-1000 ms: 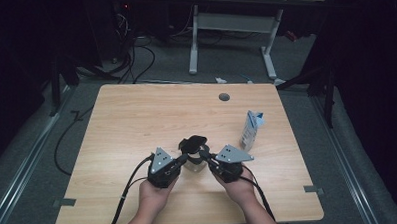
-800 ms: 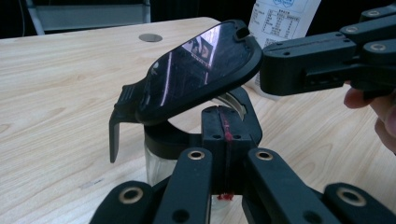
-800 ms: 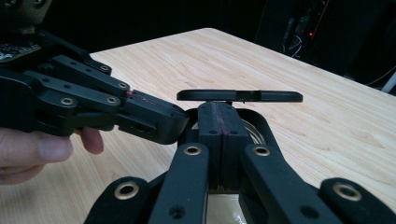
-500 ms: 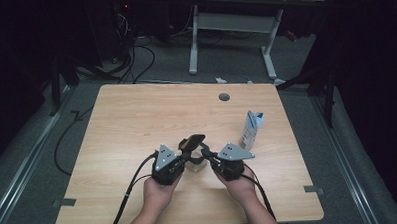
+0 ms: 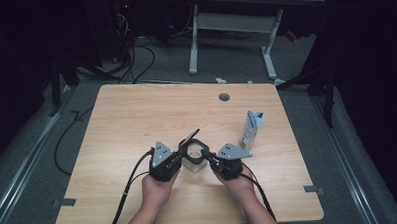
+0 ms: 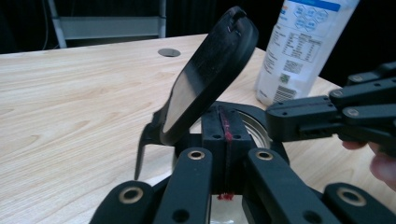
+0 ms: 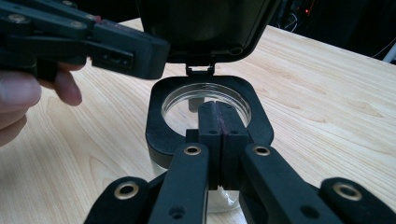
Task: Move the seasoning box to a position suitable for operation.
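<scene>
A small clear jar (image 5: 192,163) with a black square rim (image 7: 159,126) stands near the table's front edge, between my two grippers. Its hinged black lid (image 5: 189,138) (image 6: 210,74) (image 7: 205,28) is swung up and tilted back. My left gripper (image 5: 182,151) (image 6: 225,126) is shut, with its tips at the rim beside the raised lid. From the other side my right gripper (image 5: 204,153) (image 7: 217,112) reaches over the near edge of the rim, also shut. I cannot tell whether either pinches the rim. The jar looks empty.
A white and blue carton (image 5: 250,129) (image 6: 303,46) stands upright right of the jar, close to my right hand. A round cable hole (image 5: 224,97) sits near the table's far edge. Cables (image 5: 134,59) and a desk frame (image 5: 233,20) lie beyond the table.
The jar's lid has swung further up. Both grippers have stayed at the jar with little movement.
</scene>
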The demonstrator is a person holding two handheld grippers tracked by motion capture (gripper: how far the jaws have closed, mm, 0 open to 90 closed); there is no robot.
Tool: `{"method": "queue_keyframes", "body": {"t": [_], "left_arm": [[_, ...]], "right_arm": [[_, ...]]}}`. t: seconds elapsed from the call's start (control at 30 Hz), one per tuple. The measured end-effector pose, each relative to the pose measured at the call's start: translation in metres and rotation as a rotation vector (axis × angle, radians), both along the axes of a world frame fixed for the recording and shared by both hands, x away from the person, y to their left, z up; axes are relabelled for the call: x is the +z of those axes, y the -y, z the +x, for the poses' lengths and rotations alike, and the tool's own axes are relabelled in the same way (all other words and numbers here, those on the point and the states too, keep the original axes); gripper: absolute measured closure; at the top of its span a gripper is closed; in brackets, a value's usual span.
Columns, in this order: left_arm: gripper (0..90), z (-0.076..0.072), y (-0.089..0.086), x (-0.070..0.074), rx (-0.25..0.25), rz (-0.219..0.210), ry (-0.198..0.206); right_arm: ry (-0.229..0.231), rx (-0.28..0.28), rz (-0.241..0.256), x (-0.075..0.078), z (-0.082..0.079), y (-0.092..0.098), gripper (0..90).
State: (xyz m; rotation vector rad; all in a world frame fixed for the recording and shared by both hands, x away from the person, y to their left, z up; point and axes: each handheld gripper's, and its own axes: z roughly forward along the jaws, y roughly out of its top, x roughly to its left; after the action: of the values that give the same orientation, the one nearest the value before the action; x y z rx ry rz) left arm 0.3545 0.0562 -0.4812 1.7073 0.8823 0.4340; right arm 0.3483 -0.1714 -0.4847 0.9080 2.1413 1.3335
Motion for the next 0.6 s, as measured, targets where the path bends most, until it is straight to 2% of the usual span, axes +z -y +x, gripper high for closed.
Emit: {"method": "queue_keyframes", "body": {"t": [0.43, 0.6], "left_arm": [[90.0, 0.009, -0.01, 0.002, 0.058, -0.032, -0.007], [90.0, 0.011, -0.012, 0.002, 0.072, -0.03, -0.011]], "right_arm": [[0.014, 0.006, 0.008, -0.002, 0.0, 0.0, 90.0], [0.012, 0.006, 0.008, -0.002, 0.0, 0.0, 90.0]]}}
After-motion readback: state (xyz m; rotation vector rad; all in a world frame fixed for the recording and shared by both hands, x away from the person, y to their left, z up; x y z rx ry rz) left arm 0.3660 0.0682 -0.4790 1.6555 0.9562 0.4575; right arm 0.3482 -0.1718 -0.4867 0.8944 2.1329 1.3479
